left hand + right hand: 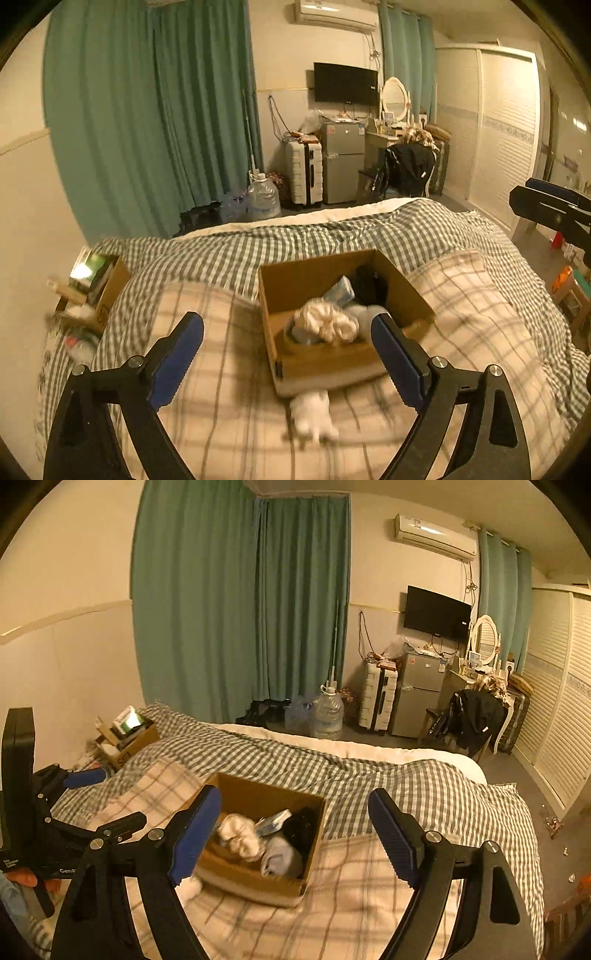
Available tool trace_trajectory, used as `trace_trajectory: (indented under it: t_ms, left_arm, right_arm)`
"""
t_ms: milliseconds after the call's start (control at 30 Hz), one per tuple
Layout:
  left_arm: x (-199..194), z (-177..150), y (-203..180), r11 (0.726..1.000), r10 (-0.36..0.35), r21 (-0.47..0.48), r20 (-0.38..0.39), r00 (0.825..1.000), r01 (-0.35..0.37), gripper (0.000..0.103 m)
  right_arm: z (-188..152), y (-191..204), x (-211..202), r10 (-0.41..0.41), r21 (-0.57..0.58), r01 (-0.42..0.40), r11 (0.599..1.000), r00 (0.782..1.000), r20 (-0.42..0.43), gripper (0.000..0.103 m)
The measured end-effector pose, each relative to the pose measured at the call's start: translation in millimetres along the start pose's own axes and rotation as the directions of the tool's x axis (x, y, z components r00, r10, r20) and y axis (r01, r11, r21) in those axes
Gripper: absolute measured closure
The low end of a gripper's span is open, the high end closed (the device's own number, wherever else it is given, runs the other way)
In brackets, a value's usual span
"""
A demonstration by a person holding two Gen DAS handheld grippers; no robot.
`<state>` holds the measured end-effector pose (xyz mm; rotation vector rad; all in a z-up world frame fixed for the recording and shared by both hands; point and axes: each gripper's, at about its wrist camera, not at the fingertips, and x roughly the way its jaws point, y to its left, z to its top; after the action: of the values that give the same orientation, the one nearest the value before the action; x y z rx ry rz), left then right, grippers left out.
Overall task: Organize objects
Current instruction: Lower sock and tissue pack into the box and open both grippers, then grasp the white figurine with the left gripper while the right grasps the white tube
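Socks and other small clothes lie in the cardboard box (334, 363) on the bed (221, 254), just ahead of both empty, spread tongs, left (286, 363) and right (293, 834), while one white sock (314, 415) lies outside below the box front, so I judge picking it up comes next.

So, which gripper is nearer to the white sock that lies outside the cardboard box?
Left, probably. The left gripper hangs open almost over the white sock; the right gripper hovers open over the cardboard box, the sock at its left finger.
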<state>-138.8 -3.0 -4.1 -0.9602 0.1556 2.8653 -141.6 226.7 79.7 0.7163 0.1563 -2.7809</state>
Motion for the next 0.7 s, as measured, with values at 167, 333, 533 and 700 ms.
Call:
trace_trajectory:
  t_ms: [167, 333, 533, 700]
  left_arm:
    - [-19.0, -38.9, 4.0, 0.999, 0.006, -0.051, 0.006, 1.000, -0.006, 0.006]
    - [-6.4, -84.5, 10.3, 0.990, 0.034, -0.135, -0.033, 0.999, -0.038, 0.006]
    - [23.6, -128.9, 8.3, 0.987, 0.038, -0.150, -0.136, 0.990, -0.059, 0.006]
    - [41.1, -147.7, 3.7, 0.989, 0.031, -0.136, -0.199, 0.979, -0.059, 0.006]
  right_arm:
    - [-38.0, 27.1, -16.0, -0.001, -0.022, 0.001, 1.000, 1.000, -0.015, 0.021]
    - [-88.9, 58.0, 10.0, 0.040, -0.033, -0.043, 0.999, 0.995, -0.088, 0.021]
    - [-155.2, 84.6, 76.5, 0.039, -0.105, -0.069, 0.992, 0.964, -0.264, 0.021]
    - [-196.2, 84.6, 115.7, 0.089, -0.072, -0.134, 0.988, 0.893, -0.440, 0.021]
